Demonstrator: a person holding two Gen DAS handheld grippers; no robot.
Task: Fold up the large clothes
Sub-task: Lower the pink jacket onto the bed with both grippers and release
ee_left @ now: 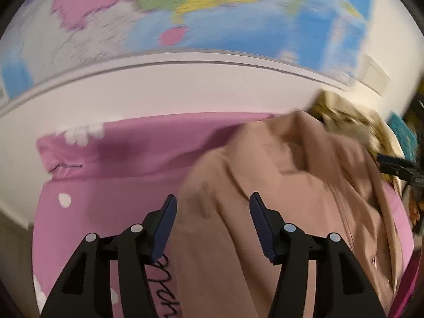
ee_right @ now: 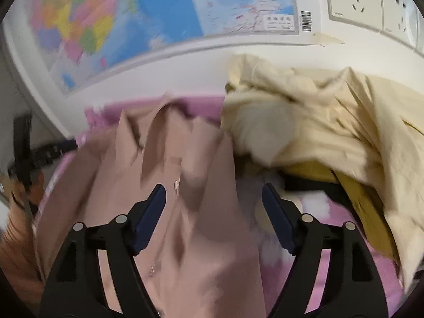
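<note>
— Two grippers over one garment, is that right? Where does it lie?

— Yes. A tan garment (ee_left: 265, 185) lies rumpled on the pink bedsheet (ee_left: 119, 159). Taking the wall map (ee_left: 185, 13) as the mark, the sheet sits just below the map's wall, and the garment's long axis runs from the near edge up toward the map, leaning to the right in the left wrist view.

— And the left gripper (ee_left: 212, 212)?

— Its jaws stand apart, nothing pinched. The tan cloth lies under and between them; whether the pads touch it I cannot tell through the blur. Its left finger hangs over bare pink sheet.

— The right gripper (ee_right: 214, 198)?

— Jaws apart too, wider. In its view the garment (ee_right: 172, 185) runs away toward the map (ee_right: 159, 13), with its creased far end nearest the wall. The cloth lies under the left finger and the gap; the right finger is over pink sheet (ee_right: 331, 251).

— Anything to the right of that?

— A cream heap of cloth (ee_right: 318, 119), below the map's right corner, just beside the tan garment.
</note>
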